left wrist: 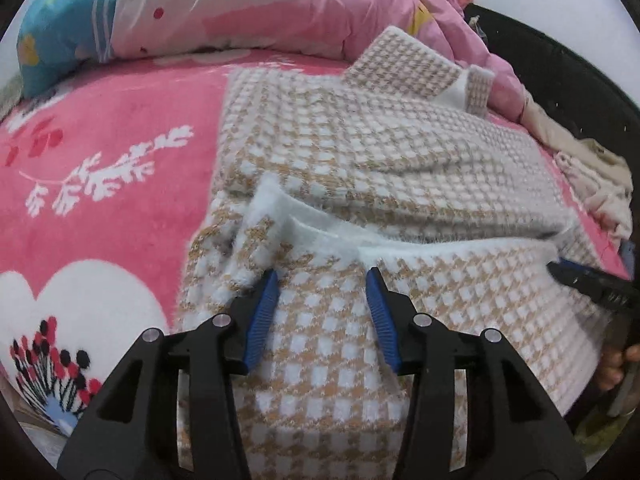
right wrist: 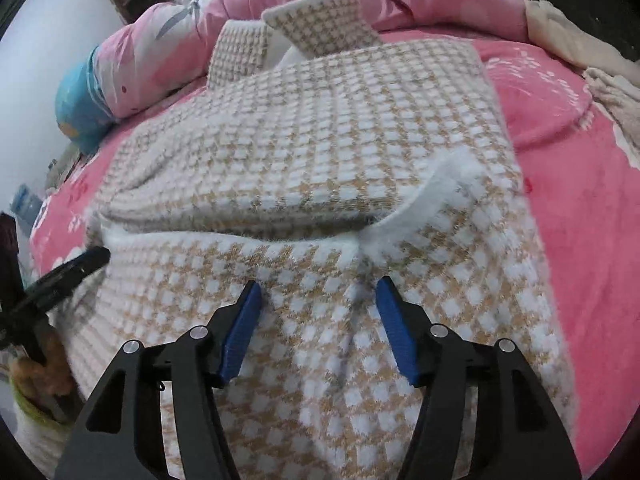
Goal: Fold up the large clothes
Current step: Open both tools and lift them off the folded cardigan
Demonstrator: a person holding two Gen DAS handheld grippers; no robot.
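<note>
1. A big fuzzy checked sweater (left wrist: 360, 152) lies on a pink bed cover (left wrist: 112, 128). Its bottom part hangs over the near edge of the bed.
2. The top part of the sweater is folded, and its white fluffy hem (left wrist: 304, 224) shows in the middle.
3. At the far edge of the bed sits a bunched pink quilt (left wrist: 260, 4). The sweater's collar touches it.
4. On the left side of the bed, the pink cover is bare, with white leaf and heart pictures. On the right side, cream clothes (left wrist: 592, 172) lie close to the sweater.
5. The left claw (left wrist: 322, 276) is spread wide. Its blue pads (left wrist: 262, 316) press on the sweater near the bed's front edge, but they pinch nothing.
6. The right claw (right wrist: 318, 286) is spread wide too, resting on the same hanging part, and holds nothing.
7. No words or labels can be read on anything.
</note>
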